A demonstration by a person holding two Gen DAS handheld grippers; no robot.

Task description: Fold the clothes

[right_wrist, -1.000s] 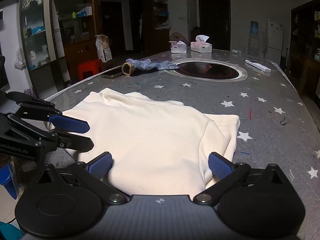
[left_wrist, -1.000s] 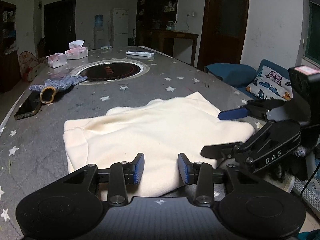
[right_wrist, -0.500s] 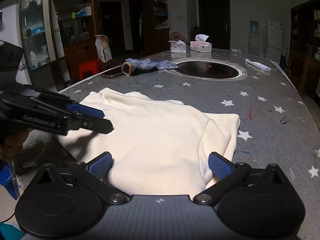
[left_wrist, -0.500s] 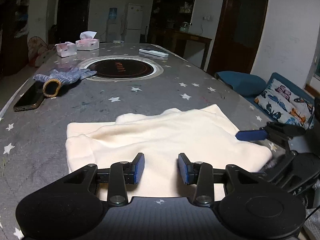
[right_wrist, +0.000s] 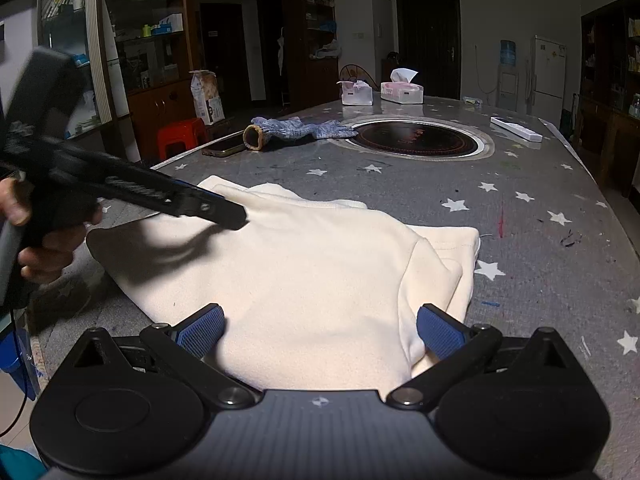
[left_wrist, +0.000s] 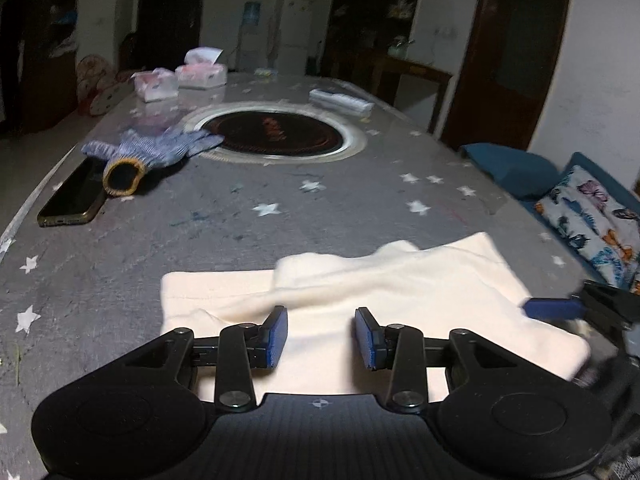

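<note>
The left gripper [left_wrist: 321, 336], fingers apart, has swung out over the cream garment [right_wrist: 320, 272] folded on the table's [right_wrist: 540, 248] near edge; the right gripper [right_wrist: 320, 330] stays wide open, so another fold looks imminent.

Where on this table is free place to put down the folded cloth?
Bare starred tabletop lies between the cream garment and the round cooktop. Crowded: the glove and phone at the far left edge.

Left gripper [right_wrist: 224, 210] swung in from 9 o'clock over the cream garment [right_wrist: 320, 272], its tip now above the cloth's far left part, left view shifted forward across the bench [left_wrist: 240, 236], right gripper [left_wrist: 560, 308] slid to 3 o'clock there
</note>
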